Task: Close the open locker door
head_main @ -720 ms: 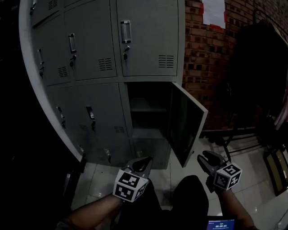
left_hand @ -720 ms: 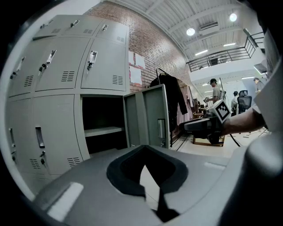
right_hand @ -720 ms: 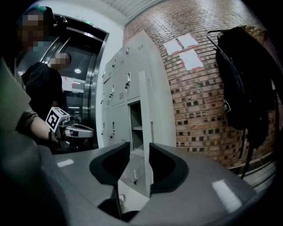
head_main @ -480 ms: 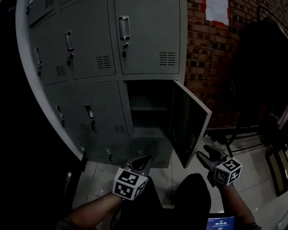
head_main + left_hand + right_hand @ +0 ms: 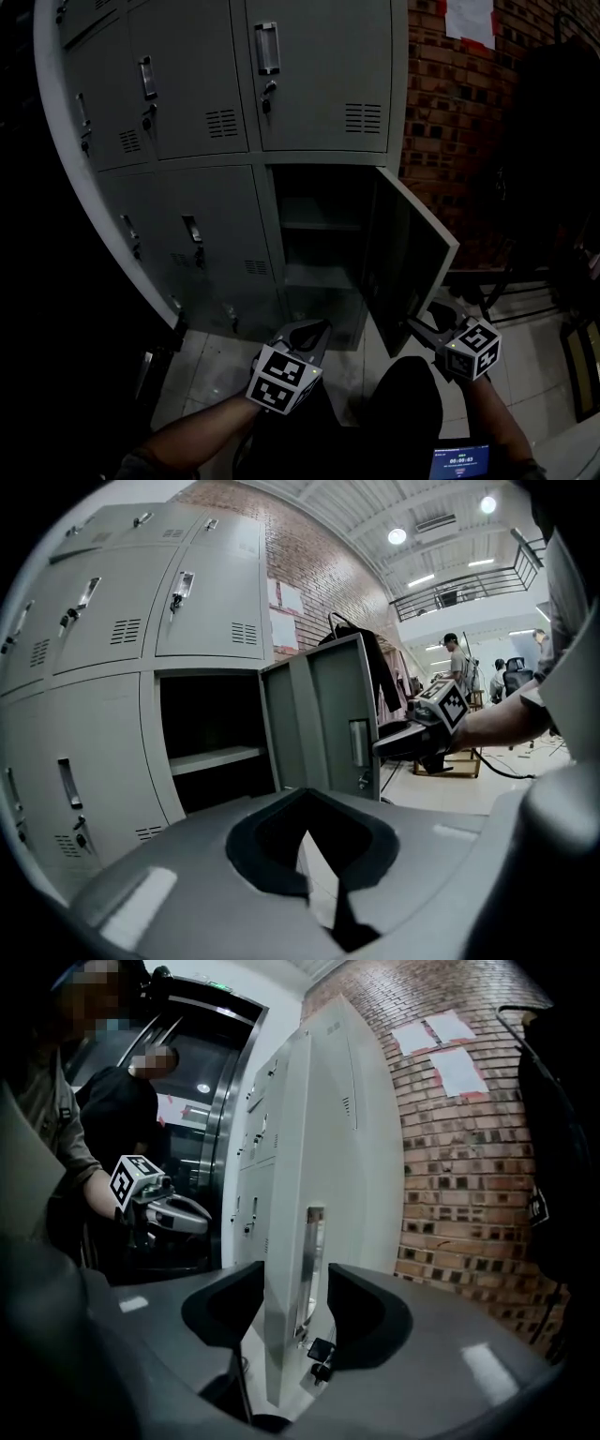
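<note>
Our right gripper (image 5: 295, 1277) straddles the locker door (image 5: 284, 1194) edge, jaws spread and not pinching; we should push it squarely shut. Left gripper (image 5: 305, 794) is clenched, empty.

The lockers (image 5: 187, 187) and the open door (image 5: 410, 267) are smooth, matt grey painted sheet metal, with shiny metal handles (image 5: 267, 47). At three o'clock stands a rough red brick wall (image 5: 450, 122) bearing paper sheets (image 5: 469, 17). The floor tiles (image 5: 202, 370) look glossy.
</note>
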`<state>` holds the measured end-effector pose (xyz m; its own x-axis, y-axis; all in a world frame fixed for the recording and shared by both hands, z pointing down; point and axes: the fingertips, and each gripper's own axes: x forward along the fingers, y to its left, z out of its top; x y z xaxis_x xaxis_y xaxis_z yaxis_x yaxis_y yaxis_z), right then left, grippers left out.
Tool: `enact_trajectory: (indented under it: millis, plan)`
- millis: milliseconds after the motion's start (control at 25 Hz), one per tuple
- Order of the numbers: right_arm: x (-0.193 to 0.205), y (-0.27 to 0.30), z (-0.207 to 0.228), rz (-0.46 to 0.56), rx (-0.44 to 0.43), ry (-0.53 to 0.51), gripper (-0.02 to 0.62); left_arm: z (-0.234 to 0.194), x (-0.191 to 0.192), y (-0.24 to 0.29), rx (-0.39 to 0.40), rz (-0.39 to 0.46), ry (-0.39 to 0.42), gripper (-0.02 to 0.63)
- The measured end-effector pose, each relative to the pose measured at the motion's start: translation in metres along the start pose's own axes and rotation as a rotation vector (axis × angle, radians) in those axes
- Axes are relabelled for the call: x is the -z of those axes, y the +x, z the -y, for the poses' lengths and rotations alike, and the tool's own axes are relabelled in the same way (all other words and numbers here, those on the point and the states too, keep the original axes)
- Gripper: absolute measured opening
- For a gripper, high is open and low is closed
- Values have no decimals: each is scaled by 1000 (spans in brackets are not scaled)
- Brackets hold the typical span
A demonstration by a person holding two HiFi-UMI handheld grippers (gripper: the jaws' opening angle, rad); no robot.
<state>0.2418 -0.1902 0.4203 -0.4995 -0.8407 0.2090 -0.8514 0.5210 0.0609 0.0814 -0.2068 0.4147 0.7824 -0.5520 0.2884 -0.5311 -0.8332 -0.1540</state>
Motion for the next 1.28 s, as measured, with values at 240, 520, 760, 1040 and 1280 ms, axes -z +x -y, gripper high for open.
enact_trajectory:
  millis: [240, 520, 760, 1040, 1280]
  plan:
    - [-3, 11, -10, 0, -26, -34, 173, -17, 8, 11, -32, -34, -52, 2]
    - [-8, 33, -46, -10, -85, -111, 176, -30, 10, 17, -61, -28, -18, 2]
    - [-17, 66, -78, -3, -116, -140, 175, -48, 4, 13, -105, 7, -7, 2]
    - [-29, 114, -100, 25, -73, -137, 183, -90, 20, -2, -180, 11, -48, 2]
    - [-37, 162, -114, 32, -64, -149, 179, -129, 28, -13, -254, 36, -77, 2]
